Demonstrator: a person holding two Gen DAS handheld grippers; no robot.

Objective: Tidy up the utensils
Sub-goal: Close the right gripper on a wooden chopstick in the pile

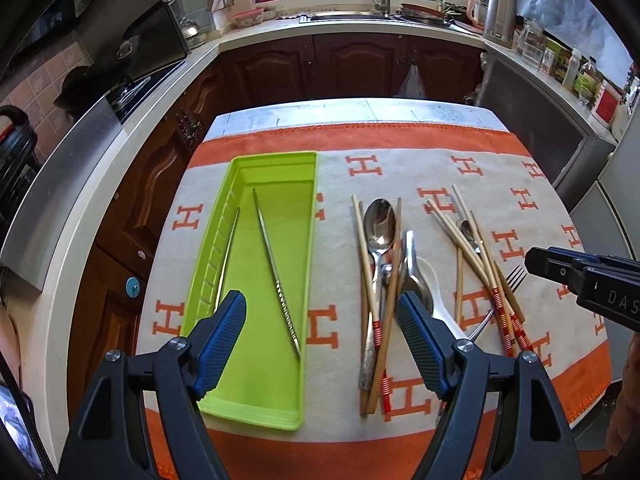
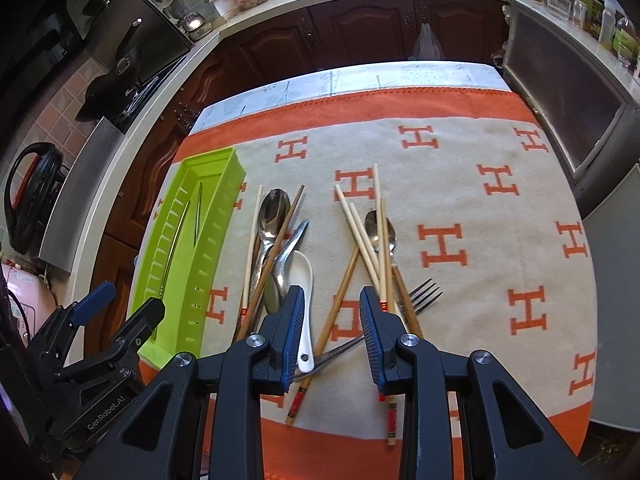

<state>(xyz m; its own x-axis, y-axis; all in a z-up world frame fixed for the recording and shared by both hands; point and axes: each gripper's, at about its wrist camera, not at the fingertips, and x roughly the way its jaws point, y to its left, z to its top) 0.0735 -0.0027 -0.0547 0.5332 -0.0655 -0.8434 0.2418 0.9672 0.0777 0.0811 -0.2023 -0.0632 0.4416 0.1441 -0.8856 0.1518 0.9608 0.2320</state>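
Both hand-held grippers, left point(image 1: 320, 320) and right point(image 2: 328, 320), hung released, grasping nothing. Thin, stiff, slippery chopsticks point(image 2: 360, 236) lay mid-tabletop beside the green tray point(image 1: 308, 240); pinching their middles looked best.

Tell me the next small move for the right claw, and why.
Probably lower the right claw onto the wooden chopstick lying between its open fingers and close on it. Only two metal chopsticks lie in the green tray; the rest are still piled on the cloth, and both claws are empty.
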